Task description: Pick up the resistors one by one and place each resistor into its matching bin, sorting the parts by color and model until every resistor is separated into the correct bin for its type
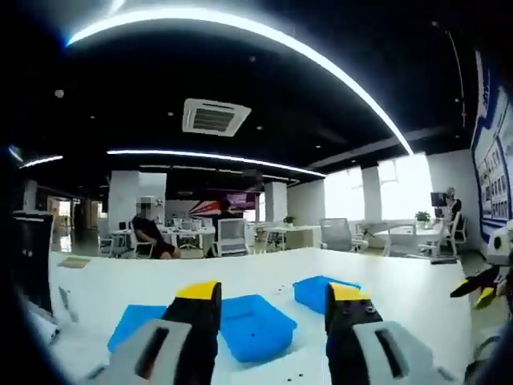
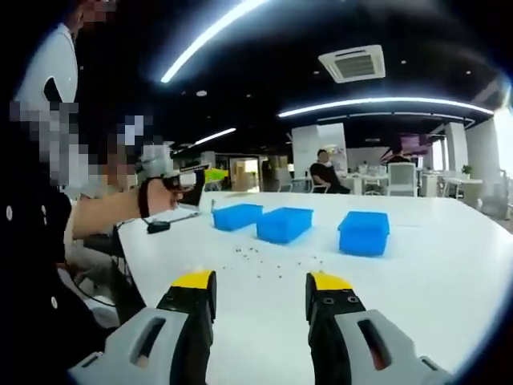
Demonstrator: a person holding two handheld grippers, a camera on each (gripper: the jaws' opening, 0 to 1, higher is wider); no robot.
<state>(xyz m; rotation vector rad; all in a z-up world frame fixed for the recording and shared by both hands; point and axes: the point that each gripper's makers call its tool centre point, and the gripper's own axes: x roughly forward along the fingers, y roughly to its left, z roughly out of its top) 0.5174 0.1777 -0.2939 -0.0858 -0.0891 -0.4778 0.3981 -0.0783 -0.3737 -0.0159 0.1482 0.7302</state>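
Resistors [image 2: 268,263] lie scattered as small dark specks on the white table [image 2: 417,281], in front of three blue bins [image 2: 282,224], well apart from both grippers. From the right gripper view they are too small to tell colour or model. They are judged to be very light, with stiff little bodies and thin wire leads that would bend easily. They would likely skid on the smooth tabletop if nudged. The body, pinched across its middle with a gentle squeeze, looks the safest hold. The leads are a poorer one.

The right gripper [image 2: 260,287] hangs above the near table edge, jaws wide apart and holding nothing. The left gripper [image 1: 272,298] also stands with jaws spread and empty, looking over the bins from the other side. In the right gripper view it is at the left, held up off the table in a person's hand [image 2: 157,192].

No resistor is seen in any bin from here.
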